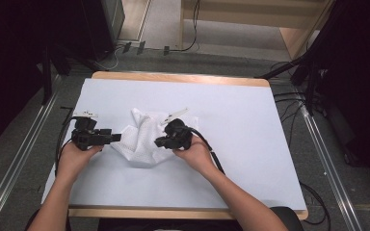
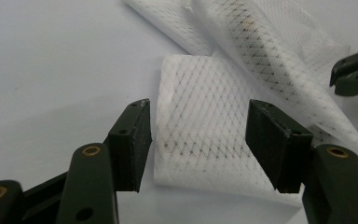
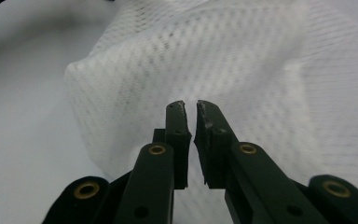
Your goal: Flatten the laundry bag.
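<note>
Between spread left gripper (image 2: 198, 140) jaws: mesh cloth (image 2: 200, 135) corner, flat on table (image 2: 51, 60).

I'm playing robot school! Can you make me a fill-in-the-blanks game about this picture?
1. The white mesh cloth lies crumpled on the pale ____ table cover.
2. The left gripper has its fingers ____, one on each side of a cloth corner.
3. The right gripper has its fingers nearly ____.

Missing words: blue; open; shut
</note>
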`<state>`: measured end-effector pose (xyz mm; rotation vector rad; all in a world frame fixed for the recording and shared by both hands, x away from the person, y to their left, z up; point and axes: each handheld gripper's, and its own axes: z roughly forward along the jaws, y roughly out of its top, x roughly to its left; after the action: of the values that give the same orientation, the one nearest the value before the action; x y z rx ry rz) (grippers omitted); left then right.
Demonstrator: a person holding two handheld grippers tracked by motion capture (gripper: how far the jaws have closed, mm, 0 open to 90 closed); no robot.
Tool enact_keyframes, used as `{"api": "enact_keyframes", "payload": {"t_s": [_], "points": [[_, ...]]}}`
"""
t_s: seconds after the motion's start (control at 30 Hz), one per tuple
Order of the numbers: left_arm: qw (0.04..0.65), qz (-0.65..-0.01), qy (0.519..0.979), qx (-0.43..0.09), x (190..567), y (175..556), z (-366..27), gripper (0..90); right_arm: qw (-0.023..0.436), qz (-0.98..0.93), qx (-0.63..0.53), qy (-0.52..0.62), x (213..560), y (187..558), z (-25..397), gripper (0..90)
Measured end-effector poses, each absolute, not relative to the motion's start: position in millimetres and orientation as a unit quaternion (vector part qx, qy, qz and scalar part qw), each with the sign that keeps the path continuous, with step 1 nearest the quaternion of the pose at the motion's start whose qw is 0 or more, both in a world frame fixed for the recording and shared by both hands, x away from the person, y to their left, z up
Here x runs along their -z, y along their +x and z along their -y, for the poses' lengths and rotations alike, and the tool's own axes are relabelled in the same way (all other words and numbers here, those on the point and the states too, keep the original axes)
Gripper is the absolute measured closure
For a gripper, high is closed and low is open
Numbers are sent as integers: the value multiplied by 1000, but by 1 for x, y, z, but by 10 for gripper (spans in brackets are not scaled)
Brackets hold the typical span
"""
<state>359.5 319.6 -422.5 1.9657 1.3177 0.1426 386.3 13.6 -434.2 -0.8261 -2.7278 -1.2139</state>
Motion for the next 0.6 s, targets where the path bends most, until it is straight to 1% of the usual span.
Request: {"api": "enact_keyframes", "payload": {"t_s": [0.03, 0.1, 0.3, 0.37, 0.53, 0.6], "points": [[378, -521, 764, -48, 424, 363, -317, 435, 14, 876, 397, -275, 431, 391, -4, 828], [376, -521, 764, -49, 424, 364, -315, 458, 11, 873, 397, -284, 430, 395, 3, 818], [360, -511, 778, -63, 427, 370, -314, 478, 2, 866, 394, -308, 430, 405, 22, 774], [361, -513, 776, -61, 429, 372, -314, 488, -6, 859, 396, -325, 430, 412, 36, 753], [353, -502, 787, -64, 432, 377, -313, 524, -12, 851, 396, -345, 432, 420, 51, 741], [354, -503, 787, -59, 433, 379, -312, 539, -16, 847, 394, -356, 433, 424, 59, 720]]}}
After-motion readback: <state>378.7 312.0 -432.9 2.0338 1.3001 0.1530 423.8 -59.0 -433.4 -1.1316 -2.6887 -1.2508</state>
